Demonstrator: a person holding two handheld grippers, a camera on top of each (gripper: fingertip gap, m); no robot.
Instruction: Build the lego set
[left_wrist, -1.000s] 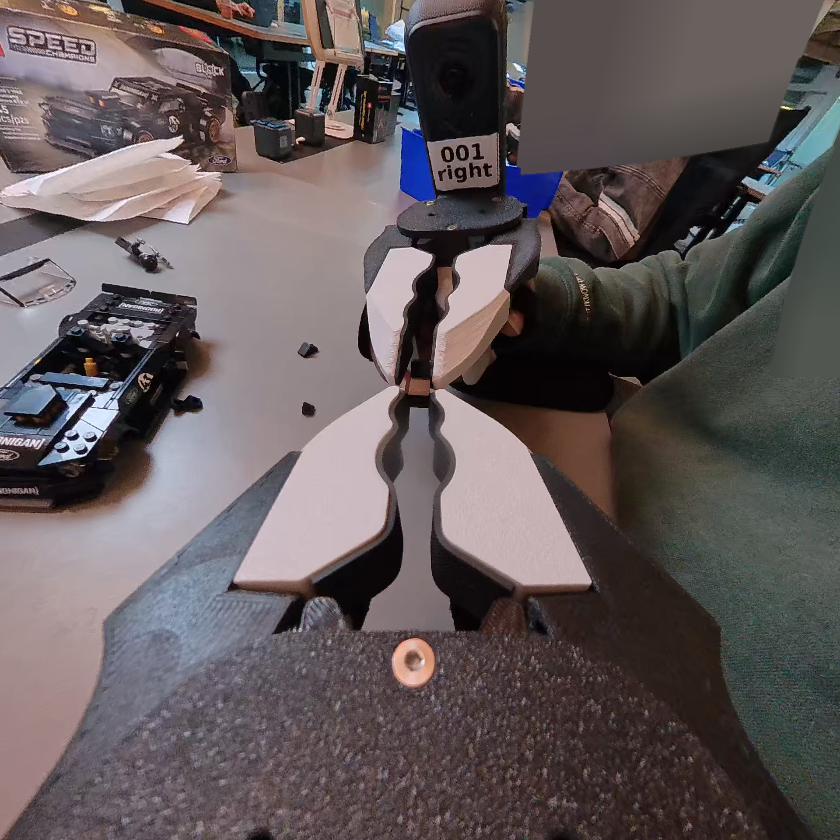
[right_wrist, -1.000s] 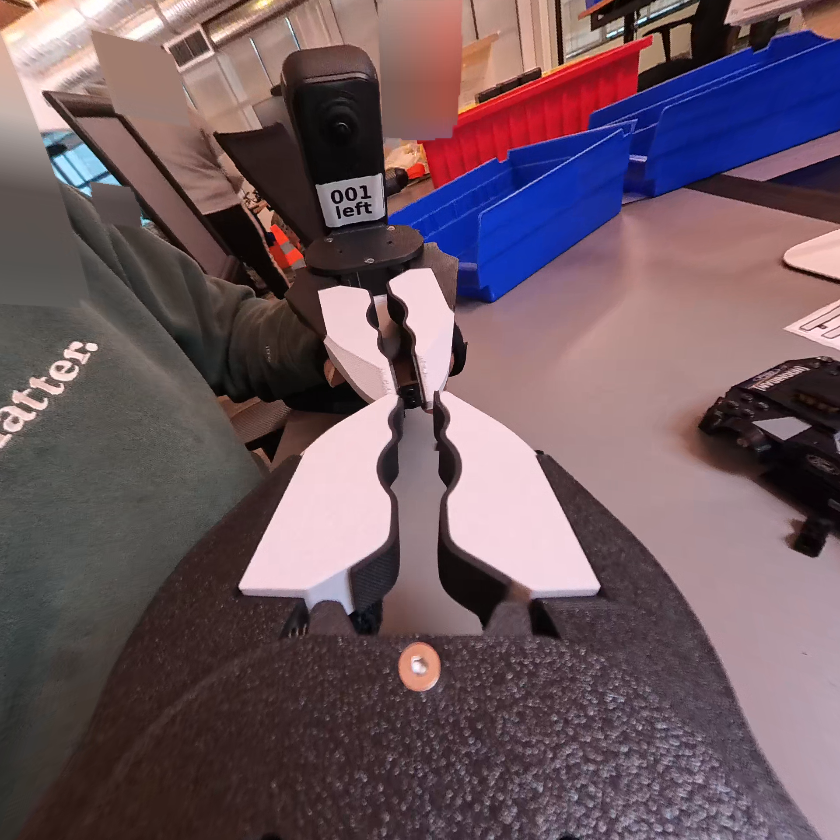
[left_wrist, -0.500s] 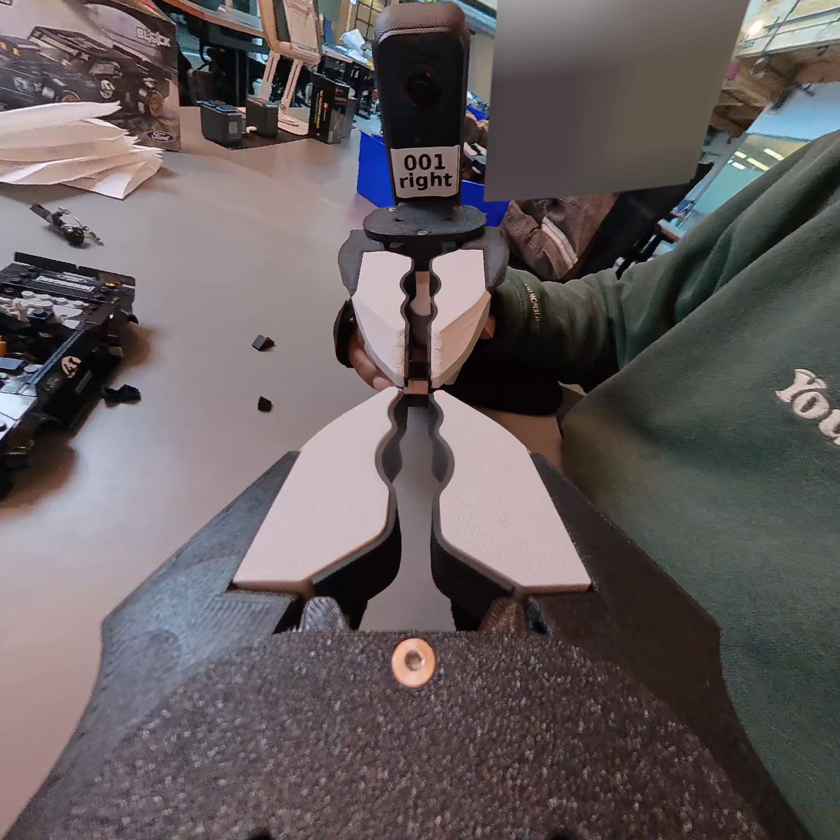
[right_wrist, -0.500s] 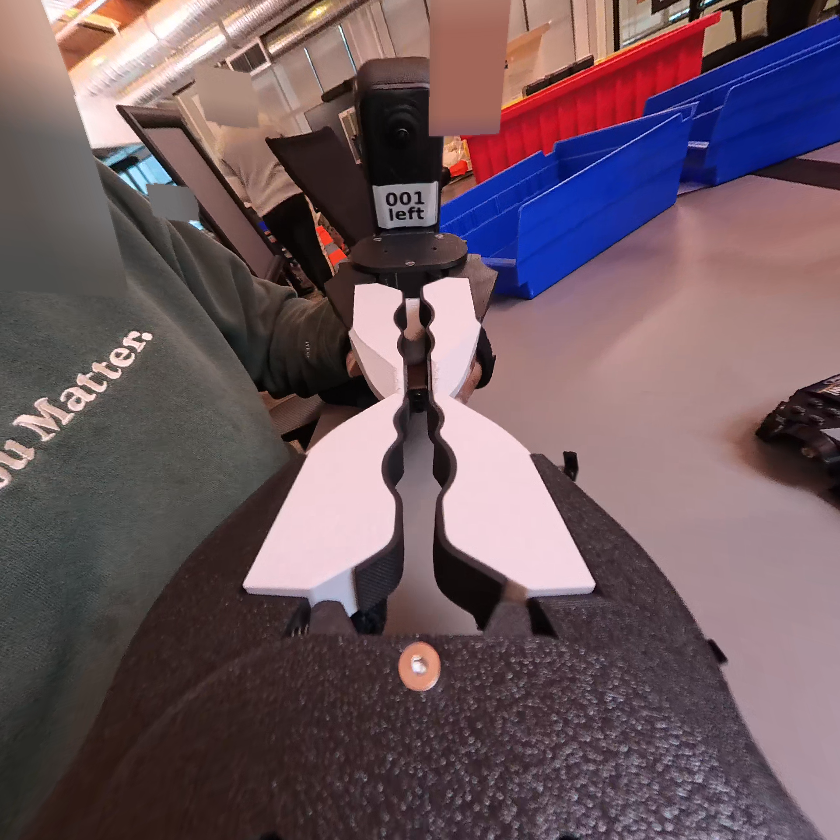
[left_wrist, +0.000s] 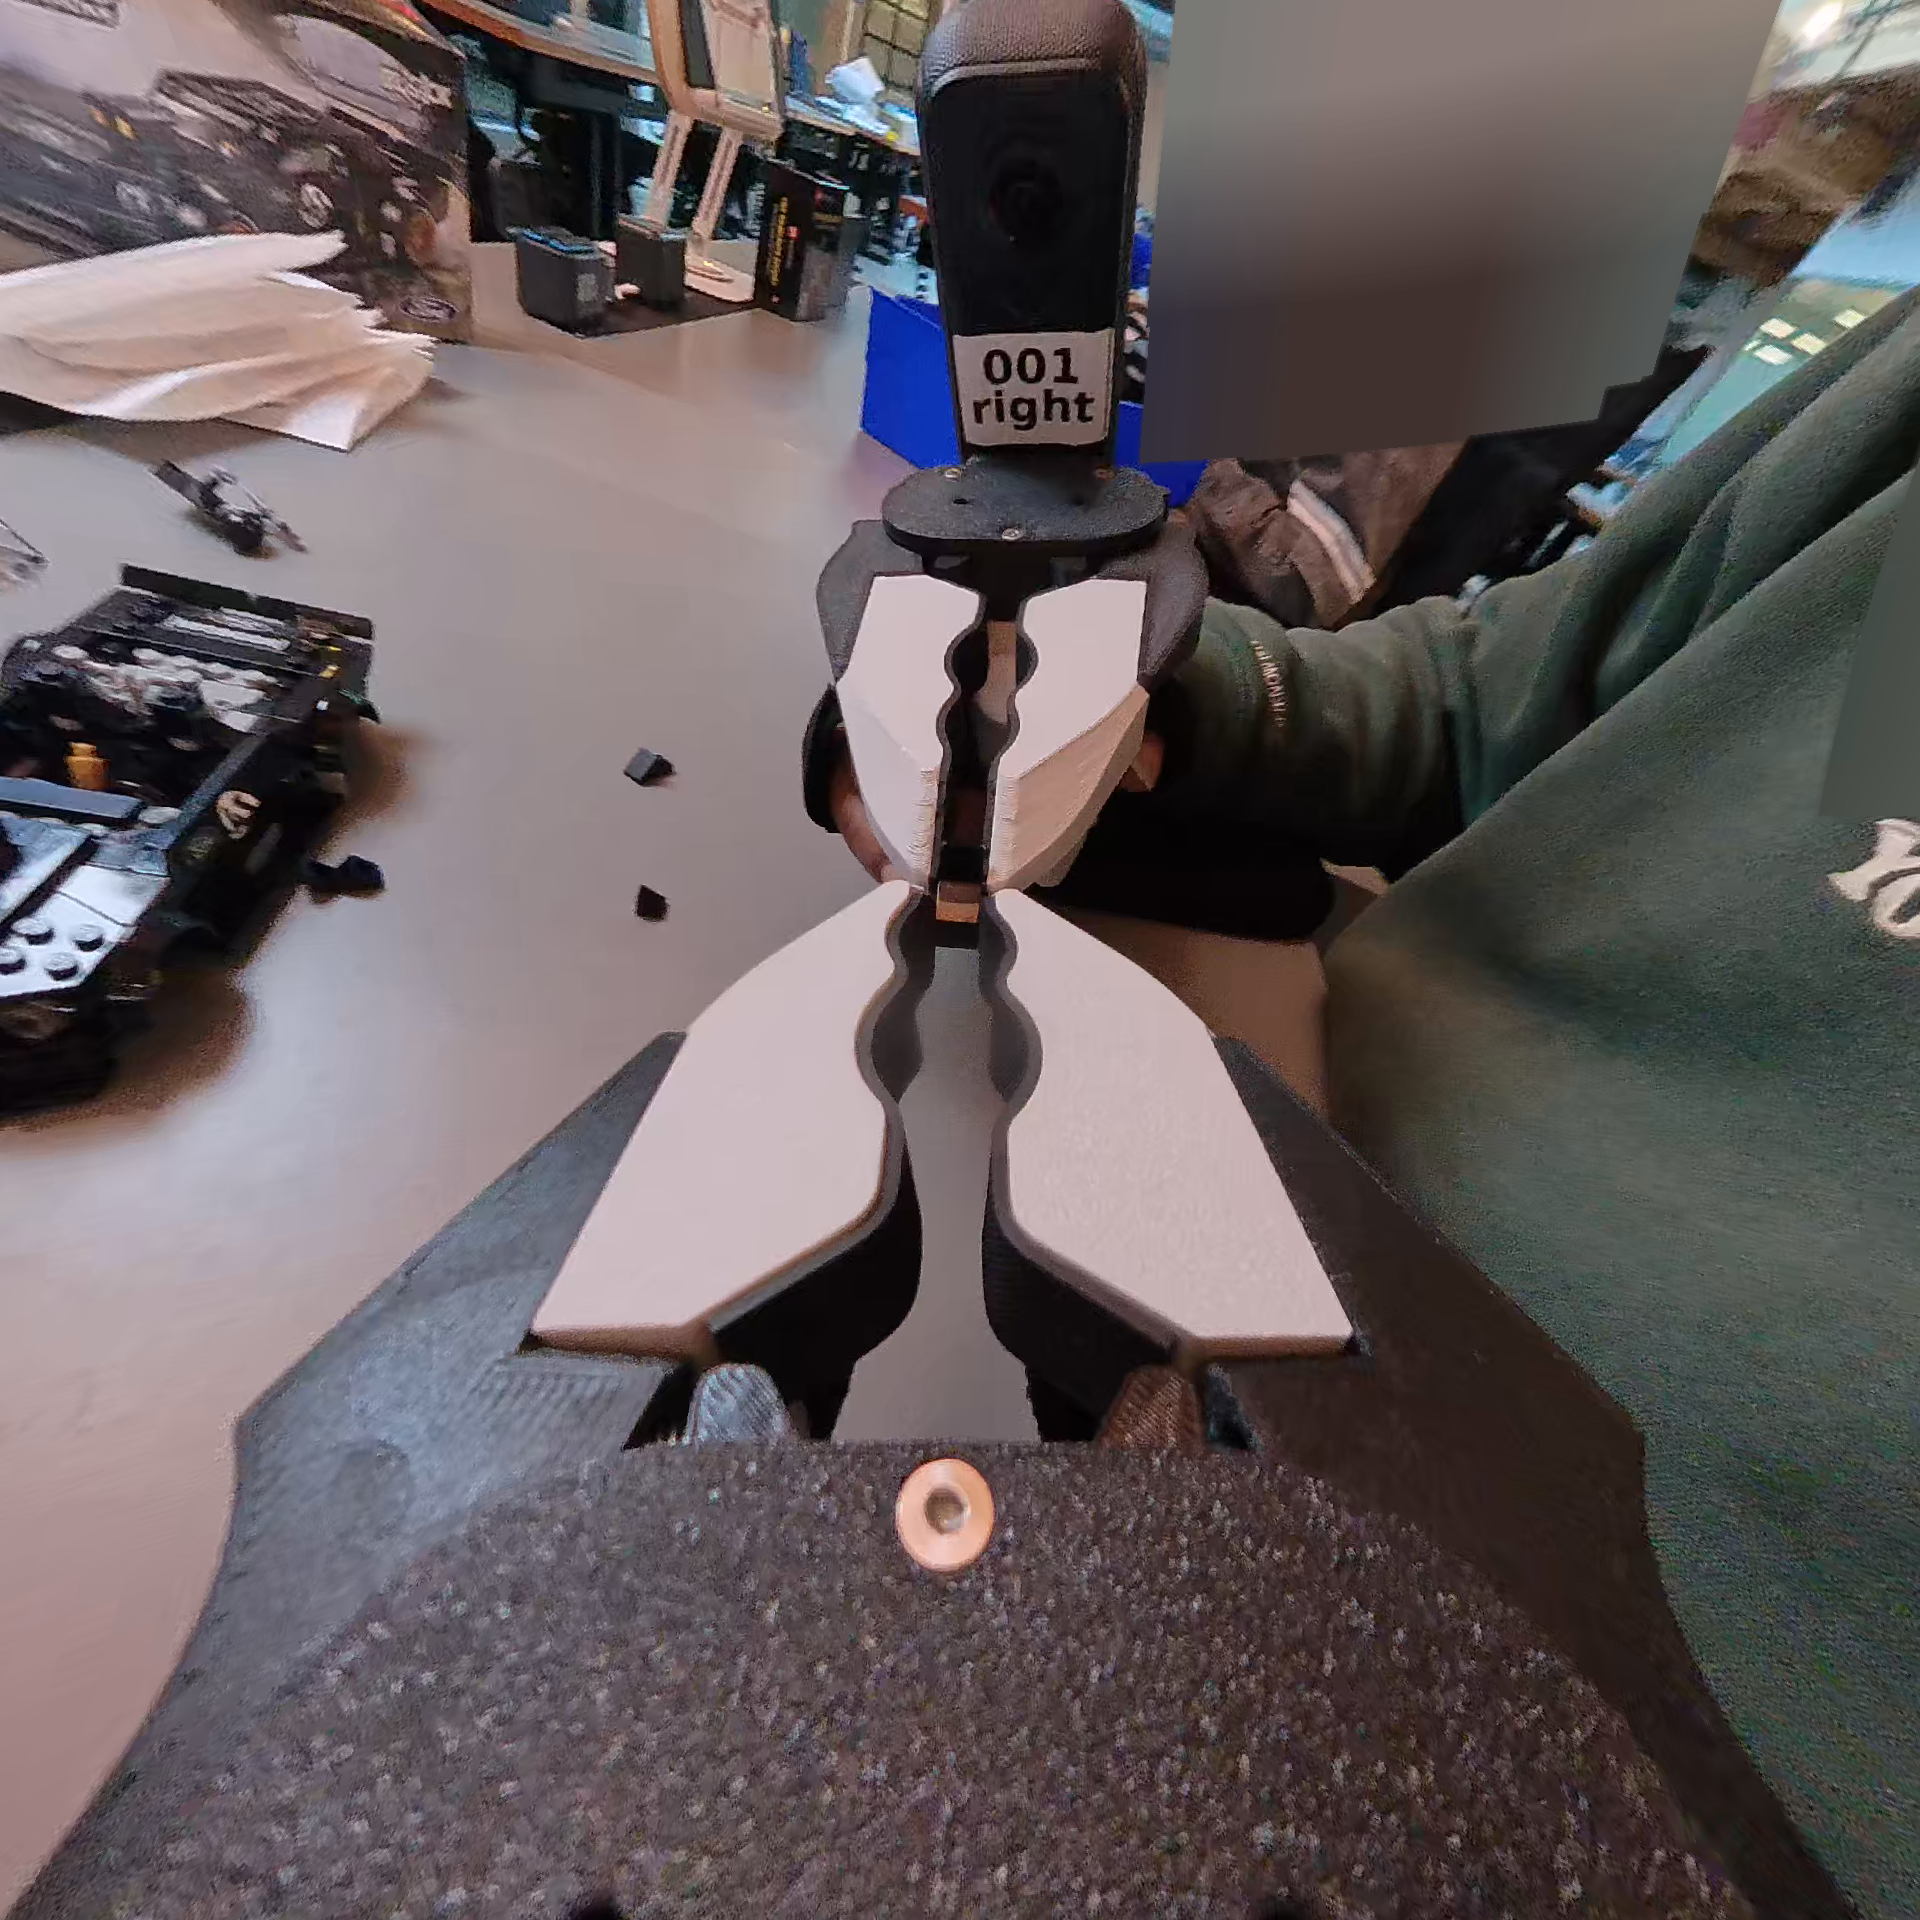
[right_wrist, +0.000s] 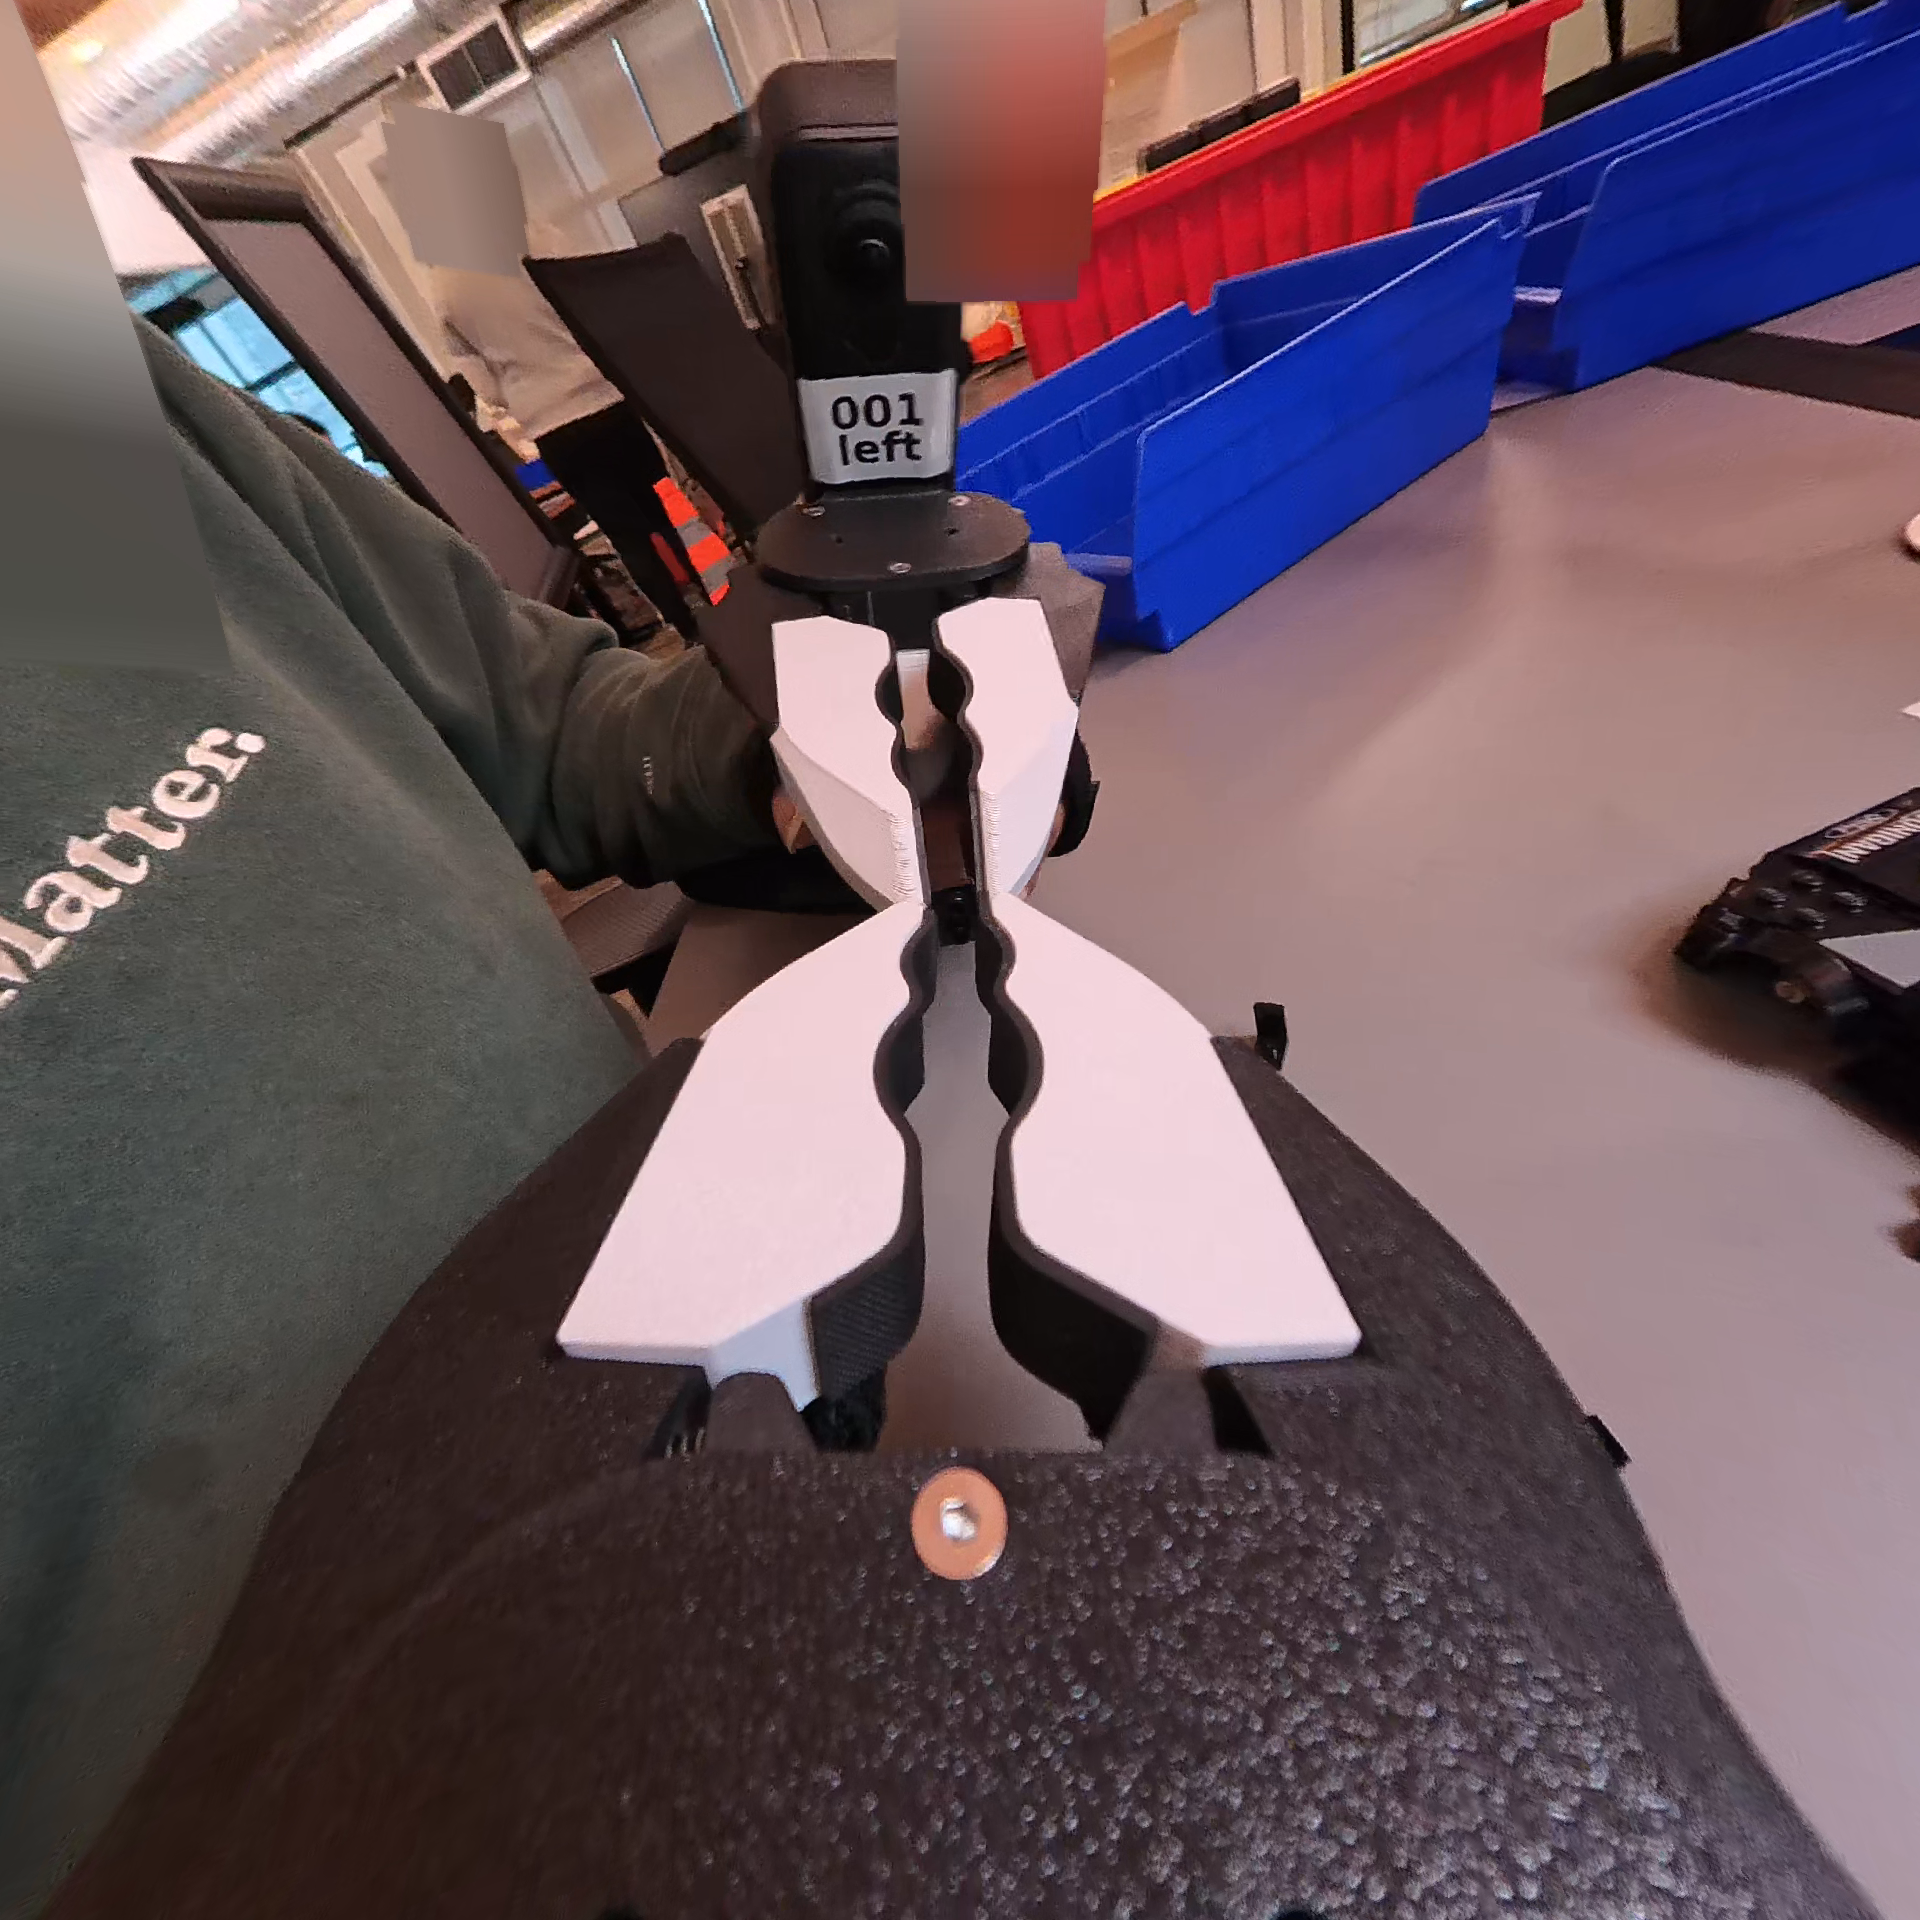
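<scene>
My left gripper (left_wrist: 954, 923) and my right gripper (right_wrist: 956, 928) meet tip to tip in the air above the table's near edge. The left is shut on a small tan lego piece (left_wrist: 956, 906). The right is shut on a small black lego piece (right_wrist: 956, 914), which also shows in the left wrist view (left_wrist: 962, 862). The two pieces touch each other. The partly built black lego car (left_wrist: 135, 810) lies on the grey table to the left, and its end shows in the right wrist view (right_wrist: 1849, 914).
Loose black pieces (left_wrist: 649, 767) (left_wrist: 649, 902) lie beside the car, with a small black sub-assembly (left_wrist: 229, 509) farther back. White paper bags (left_wrist: 187, 332) and the set's box (left_wrist: 229, 135) stand behind. Blue bins (right_wrist: 1299, 416) and a red bin (right_wrist: 1299, 197) line the table. A person's green sleeves hold both grippers. Only a small space, under 4 cm, lies between the two pairs of fingers. From either gripper's tips it is about 20 centimetres to the partly built black lego car (left_wrist: 135, 810).
Both grippers stay shut and tip to tip. The pair swung away from the car and has come partly back toward it, so more of the car shows again.
</scene>
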